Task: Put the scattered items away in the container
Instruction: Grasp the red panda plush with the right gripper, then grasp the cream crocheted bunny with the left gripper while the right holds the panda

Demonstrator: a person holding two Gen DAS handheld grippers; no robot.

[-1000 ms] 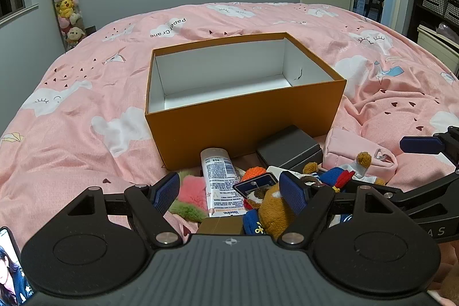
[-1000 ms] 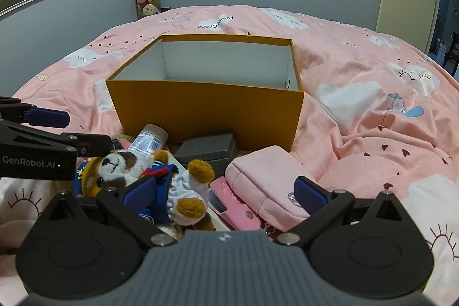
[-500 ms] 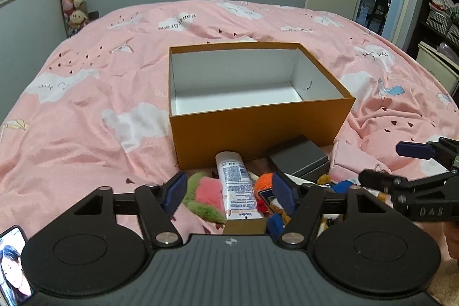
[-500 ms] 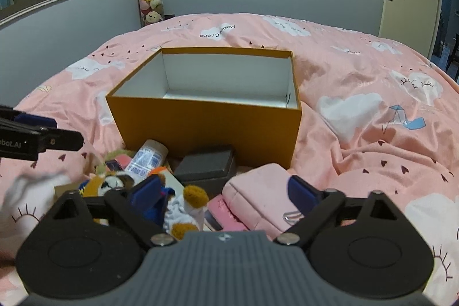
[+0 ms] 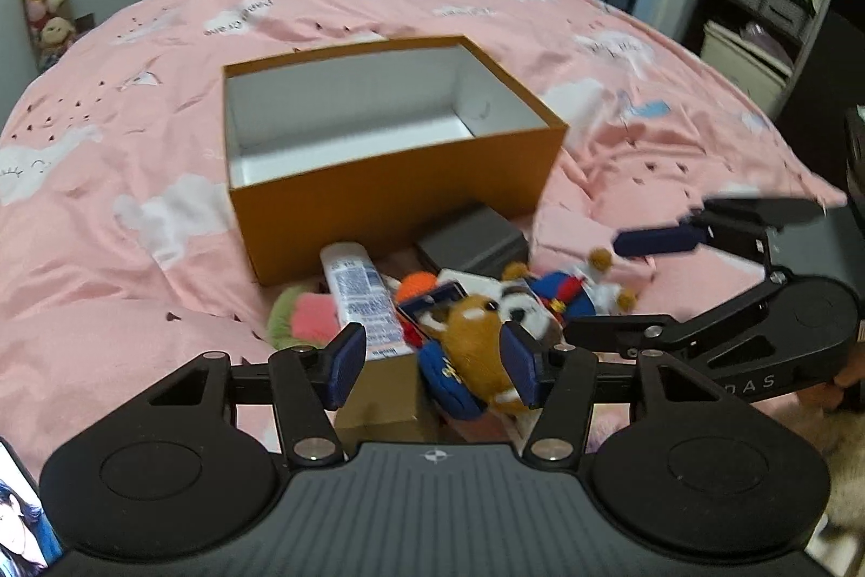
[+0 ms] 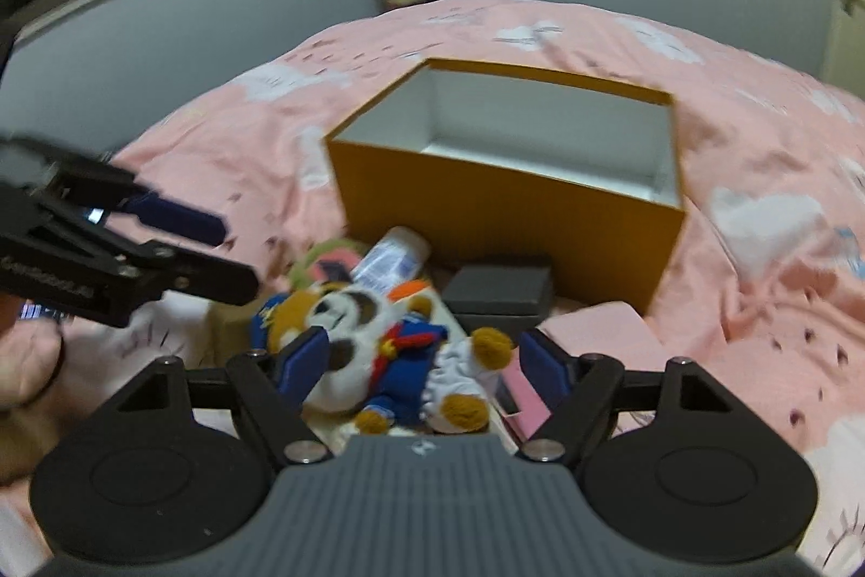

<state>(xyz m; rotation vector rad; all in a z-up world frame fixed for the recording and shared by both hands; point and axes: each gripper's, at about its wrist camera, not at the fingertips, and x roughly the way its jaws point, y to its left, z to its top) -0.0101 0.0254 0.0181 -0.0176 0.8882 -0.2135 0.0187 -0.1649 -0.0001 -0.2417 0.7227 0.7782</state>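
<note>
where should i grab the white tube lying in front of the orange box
Grip the white tube across its narrow body near the middle, coming from above. It lies flat, long axis toward the orange box, with the green-pink plush on one side and the stuffed dog on the other, so low sideways approaches look crowded.

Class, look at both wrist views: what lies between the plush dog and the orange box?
In both views, a white lotion tube, an orange pom-pom and a dark grey case lie between the plush dog and the orange box.

Pink cloud-print bed [image 5: 135, 220]: open orange box [image 5: 400, 193]; beside it grey case [image 5: 476, 244], tube [image 5: 359, 290], plush dog [image 6: 378, 339].
</note>
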